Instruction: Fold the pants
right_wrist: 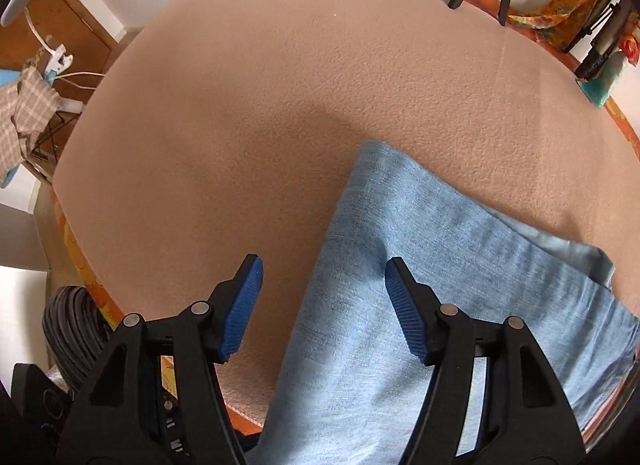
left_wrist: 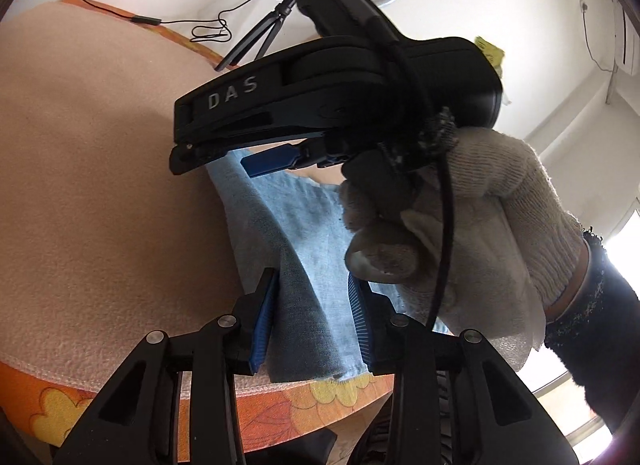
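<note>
Denim pants (right_wrist: 420, 285) lying on tabletop (right_wrist: 280, 85), one fold pinched in left tongs (left_wrist: 312, 321), right tongs (right_wrist: 324, 309) parted wide and empty above cloth; likely to slip free if pulled, grip being shallow near edge.
</note>
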Demonstrator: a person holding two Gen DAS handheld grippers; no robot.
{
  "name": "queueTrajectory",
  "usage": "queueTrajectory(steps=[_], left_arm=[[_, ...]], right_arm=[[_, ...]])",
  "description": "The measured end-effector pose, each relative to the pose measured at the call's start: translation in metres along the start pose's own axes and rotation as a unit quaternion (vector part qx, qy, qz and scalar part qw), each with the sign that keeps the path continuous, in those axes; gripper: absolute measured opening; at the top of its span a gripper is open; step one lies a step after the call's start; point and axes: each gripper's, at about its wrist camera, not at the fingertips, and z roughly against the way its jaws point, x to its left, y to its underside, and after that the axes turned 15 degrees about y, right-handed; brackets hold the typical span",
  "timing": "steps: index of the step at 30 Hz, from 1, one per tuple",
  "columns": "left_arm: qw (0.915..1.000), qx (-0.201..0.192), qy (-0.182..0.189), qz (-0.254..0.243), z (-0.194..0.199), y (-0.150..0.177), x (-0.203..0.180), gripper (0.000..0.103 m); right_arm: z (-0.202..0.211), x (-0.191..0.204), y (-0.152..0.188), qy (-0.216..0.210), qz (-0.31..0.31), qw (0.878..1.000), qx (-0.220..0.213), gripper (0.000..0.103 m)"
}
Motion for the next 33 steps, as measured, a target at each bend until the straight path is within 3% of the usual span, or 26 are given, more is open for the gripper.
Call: queueTrajectory(steps=[5,7,8,9,12,17,21,24,28,33], left_arm=[[1.0000,0.000,-0.003,-0.003,-0.001,0.001,-0.003,0.033],[0.9999,0.001,-0.009,-0.012,-0.001,0.002,-0.007,0.033],[0.9997,0.002,-0.017,-0.018,0.000,0.003,-0.008,0.033],[0.9994,0.003,-0.027,-0.022,0.001,0.004,-0.010,0.033],[0.9975,0.003,-0.067,-0.021,0.001,0.007,-0.008,0.043],[0.9987,0.021,-0.042,0.022,-0.015,0.017,0.009,0.042],[0.9996,0.017,0.003,0.022,-0.023,0.016,0.006,0.017],[0.9993,-0.010,0.034,0.016,-0.007,0.010,-0.005,0.013],[0.9993,-0.018,0.031,-0.001,0.007,0.007,-0.014,0.012],[0.9997,-0.001,0.019,0.012,0.007,0.016,-0.004,0.012]], right_arm=[[-0.008,-0.001,-0.001,0.020,0.007,1.000,0.021,0.066],[-0.010,-0.002,0.001,0.029,0.011,0.999,0.024,0.050],[-0.013,-0.003,0.002,0.032,0.010,0.999,0.029,0.035],[-0.015,-0.006,0.004,0.026,0.008,0.999,0.032,0.027],[-0.013,-0.019,0.009,0.005,-0.011,1.000,0.028,0.013],[-0.005,-0.046,0.022,-0.045,-0.062,0.997,0.002,0.008],[0.004,-0.070,0.037,-0.084,-0.102,0.991,-0.029,0.006],[0.022,-0.083,0.045,-0.118,-0.129,0.983,-0.059,0.006],[0.037,-0.071,0.042,-0.133,-0.124,0.980,-0.079,0.006],[0.022,-0.049,0.033,-0.132,-0.115,0.983,-0.063,0.006]])
